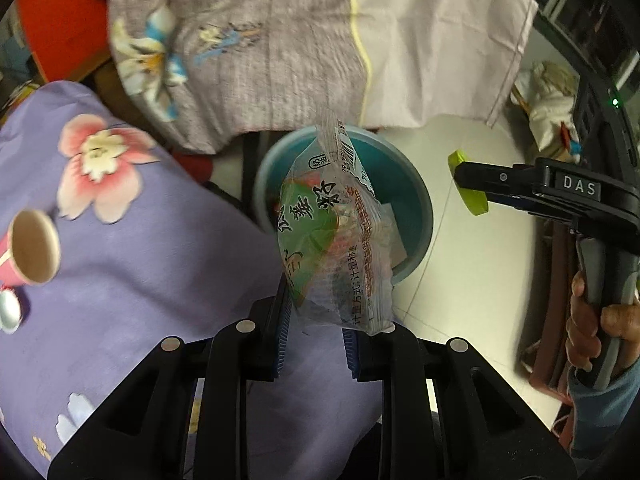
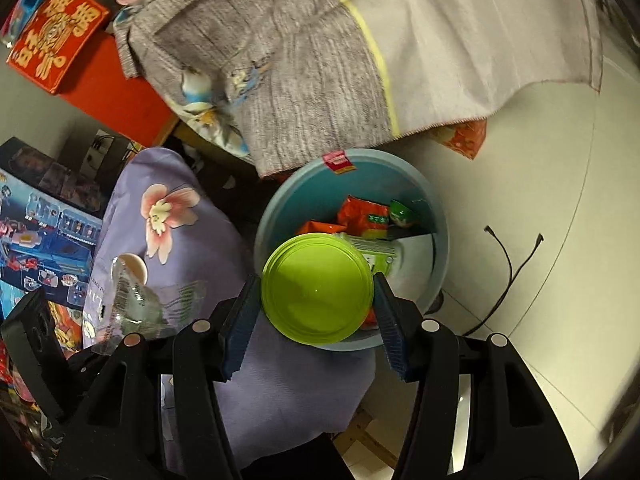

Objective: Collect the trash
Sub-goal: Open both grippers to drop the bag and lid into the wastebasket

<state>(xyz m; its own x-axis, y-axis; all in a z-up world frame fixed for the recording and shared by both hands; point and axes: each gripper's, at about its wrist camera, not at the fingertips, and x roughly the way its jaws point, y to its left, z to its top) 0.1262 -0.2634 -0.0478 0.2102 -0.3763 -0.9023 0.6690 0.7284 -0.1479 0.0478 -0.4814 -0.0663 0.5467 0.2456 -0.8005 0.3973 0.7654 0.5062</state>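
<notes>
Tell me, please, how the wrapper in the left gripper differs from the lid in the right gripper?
The wrapper is a clear, crinkled, printed film; the lid is plain green, round and stiff. The wrapper is pinched by one end and sticks out; the lid is clamped across its width. Both are held over the blue bin.

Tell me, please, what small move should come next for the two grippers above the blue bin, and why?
Probably open both over the blue bin: the left gripper pinches a clear wrapper, the right gripper clamps a green lid.
</notes>
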